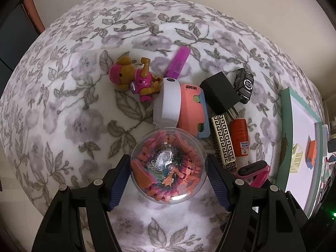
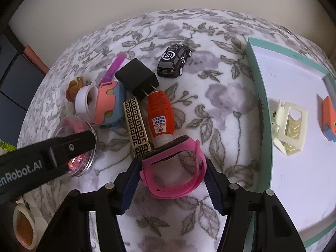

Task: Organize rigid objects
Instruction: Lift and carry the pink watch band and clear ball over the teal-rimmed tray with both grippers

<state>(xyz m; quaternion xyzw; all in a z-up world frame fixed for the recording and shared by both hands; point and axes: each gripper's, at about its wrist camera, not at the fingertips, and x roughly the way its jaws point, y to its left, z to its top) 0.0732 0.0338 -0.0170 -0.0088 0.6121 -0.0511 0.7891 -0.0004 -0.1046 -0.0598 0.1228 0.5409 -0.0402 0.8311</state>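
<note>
The pink watch band (image 2: 174, 168) lay on the floral bed (image 2: 210, 79), near the teal tray (image 2: 260, 96) at right, between the right gripper (image 2: 171, 187) jaws, which flanked it; contact was unclear. The left gripper (image 1: 168, 180) straddled a clear ball (image 1: 167, 166) at left, apparently ungripped. Pickup seemed underway; next, closing and carrying to the tray. Both grippers pointed steeply down

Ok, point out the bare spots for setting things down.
Free: white tray floor nearer than the cream clip; blanket between toy car and tray; blanket left of the toy dog. Crowded: the cluster around the black charger and orange tube.
</note>
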